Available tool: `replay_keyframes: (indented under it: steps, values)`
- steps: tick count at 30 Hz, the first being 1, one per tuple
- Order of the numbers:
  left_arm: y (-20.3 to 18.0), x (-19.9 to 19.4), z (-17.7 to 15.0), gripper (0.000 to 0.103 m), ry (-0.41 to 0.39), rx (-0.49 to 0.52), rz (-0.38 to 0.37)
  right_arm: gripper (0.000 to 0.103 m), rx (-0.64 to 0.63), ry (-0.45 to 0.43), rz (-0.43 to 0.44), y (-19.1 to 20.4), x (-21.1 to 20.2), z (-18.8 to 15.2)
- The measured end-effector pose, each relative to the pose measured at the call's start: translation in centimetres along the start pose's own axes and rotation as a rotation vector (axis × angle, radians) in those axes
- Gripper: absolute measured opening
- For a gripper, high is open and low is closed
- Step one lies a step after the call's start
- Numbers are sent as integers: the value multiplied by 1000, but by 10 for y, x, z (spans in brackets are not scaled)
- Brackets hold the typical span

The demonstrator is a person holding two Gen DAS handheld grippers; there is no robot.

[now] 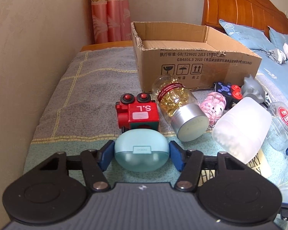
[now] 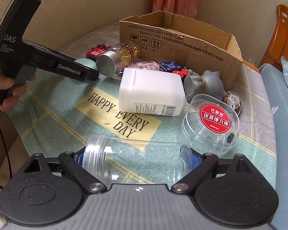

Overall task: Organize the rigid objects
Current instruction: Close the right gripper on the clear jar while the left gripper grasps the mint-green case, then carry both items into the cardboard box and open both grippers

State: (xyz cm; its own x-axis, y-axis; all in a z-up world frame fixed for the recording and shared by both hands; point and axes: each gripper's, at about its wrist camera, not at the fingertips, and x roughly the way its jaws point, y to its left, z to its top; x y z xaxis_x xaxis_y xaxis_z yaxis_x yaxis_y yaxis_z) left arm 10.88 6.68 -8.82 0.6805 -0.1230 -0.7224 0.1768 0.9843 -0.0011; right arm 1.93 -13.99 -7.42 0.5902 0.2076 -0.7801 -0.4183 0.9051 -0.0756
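Left wrist view: the left gripper (image 1: 142, 153) pinches a pale blue, pebble-shaped plastic earbud case (image 1: 141, 149), its blue pads pressed on either side. The case sits on a grey-green woven cloth with yellow lines (image 1: 67, 103) and bears a small tab with tiny lettering too fine to read. Just behind it, touching, stands a red toy train block (image 1: 137, 113) marked "S.L", seen upside down. To its right lies a clear jar of golden capsules with a silver lid and red band (image 1: 179, 107). Behind them an open brown cardboard box (image 1: 197, 63) shows "GB/T29601 2013", "GB4806.9 2023" and three handling symbols. A frosted white plastic bottle (image 1: 242, 126) lies on its side at right.

Right wrist view: the right gripper (image 2: 138, 161) is spread wide around a clear, lidless glass jar lying on its side (image 2: 132, 161). The pads sit at the jar's mouth and base; whether they press on it cannot be told. Beyond the jar the cloth's yellow patch (image 2: 113, 115) reads "HAPPY EVERY DAY". The white bottle carries a barcode label. A clear plastic container with a red round label of Chinese characters (image 2: 213, 122) leans beside a grey figurine (image 2: 205, 80). At left, a hand (image 2: 7, 88) holds the other tool, printed "DAS Data Acquisition System" and "GenRobot.AI".
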Motion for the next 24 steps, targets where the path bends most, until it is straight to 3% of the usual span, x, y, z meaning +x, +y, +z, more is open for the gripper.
replay_keyframes:
  steps: [17,24]
  values:
    - [-2,-28,0,60,27,4,0,94,-62,-75,37,-10,-26,12]
    - [-8,-44,18,60,12,15,-11,94,-73,-113,59,-20,-37,22]
